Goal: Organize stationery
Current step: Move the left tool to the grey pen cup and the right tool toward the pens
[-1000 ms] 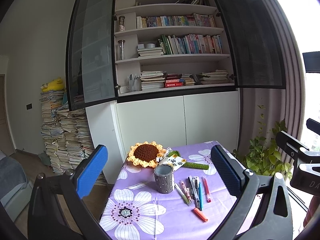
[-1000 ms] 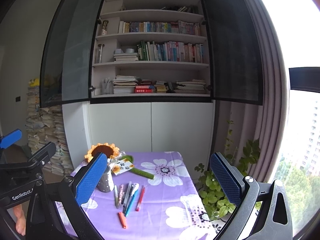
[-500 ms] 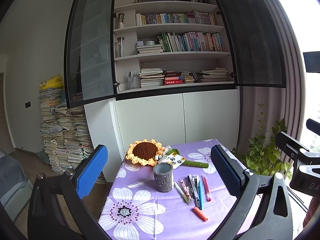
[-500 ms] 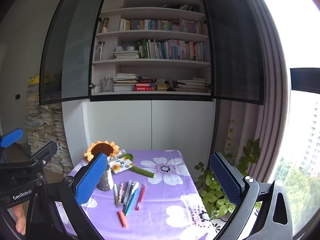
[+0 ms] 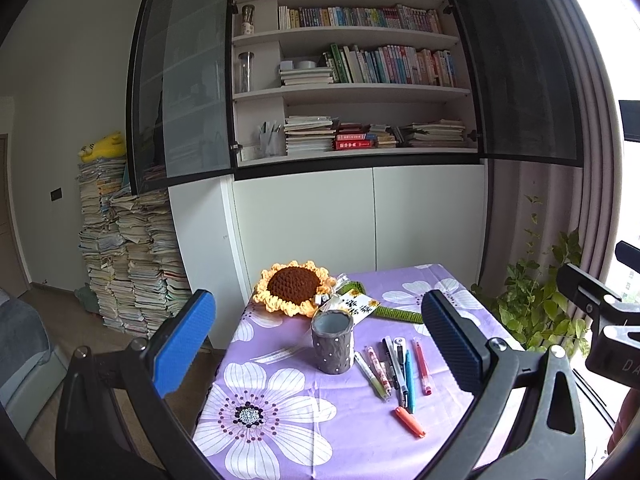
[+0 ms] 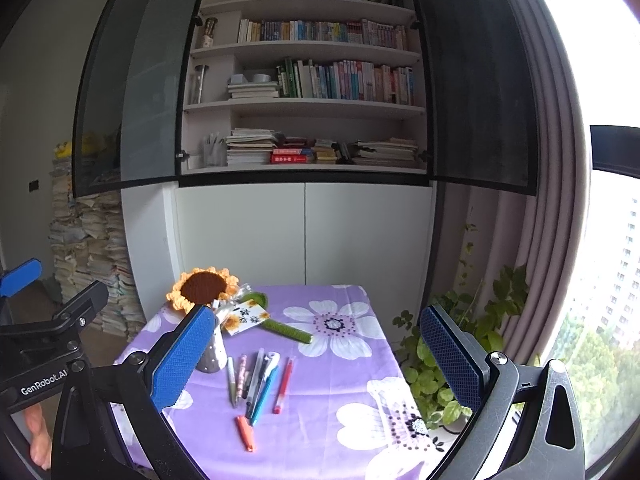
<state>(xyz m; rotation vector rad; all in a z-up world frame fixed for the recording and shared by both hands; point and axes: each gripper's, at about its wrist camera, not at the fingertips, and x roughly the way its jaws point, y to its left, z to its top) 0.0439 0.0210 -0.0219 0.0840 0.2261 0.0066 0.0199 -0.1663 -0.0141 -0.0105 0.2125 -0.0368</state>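
A grey pen cup [image 5: 332,346] stands upright on the purple flowered tablecloth [image 5: 280,420]. Right of it lie several pens [image 5: 394,372] side by side, and an orange marker [image 5: 410,422] lies nearer the front. My left gripper [image 5: 316,300] is open and empty, held well back from the table. My right gripper [image 6: 316,314] is also open and empty, back from the table. In the right wrist view the pens [image 6: 256,376] and orange marker [image 6: 245,432] show between the fingers, while the cup [image 6: 214,354] is partly hidden behind the left pad.
A crocheted sunflower [image 5: 294,292] with a green stem [image 5: 396,314] and a printed card lies at the table's back. Behind stands a bookcase [image 5: 360,80] with open dark doors. A leafy plant [image 5: 532,312] grows right of the table, and paper stacks [image 5: 128,260] rise left.
The table and bookcase have shifted slightly upward in both views as the grippers dip a little. Both stay open and empty. Nothing on the table has moved.
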